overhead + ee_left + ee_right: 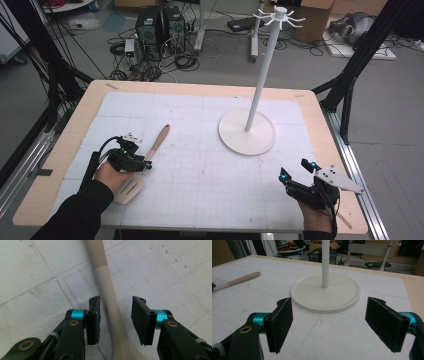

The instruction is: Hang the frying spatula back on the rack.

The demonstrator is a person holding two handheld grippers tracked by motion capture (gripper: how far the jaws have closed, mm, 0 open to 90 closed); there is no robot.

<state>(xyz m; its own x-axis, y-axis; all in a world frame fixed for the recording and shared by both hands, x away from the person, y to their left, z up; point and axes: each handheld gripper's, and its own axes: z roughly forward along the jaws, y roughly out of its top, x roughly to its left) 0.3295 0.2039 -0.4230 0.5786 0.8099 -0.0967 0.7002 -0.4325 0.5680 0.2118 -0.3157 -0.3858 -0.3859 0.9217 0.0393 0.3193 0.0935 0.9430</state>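
The high view looked forward and down over the table (pixel 60 165). Both gripper views sat low, sharing the wooden spatula (pixel 107 290) with it.

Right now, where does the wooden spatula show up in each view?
High view: the wooden spatula lies at lower left, under the left gripper.
Left gripper view: its neck runs up the middle, between the open jaws, untouched.
Right gripper view: its handle end lies at the left edge.
Shared landmark: the gridded white mat.
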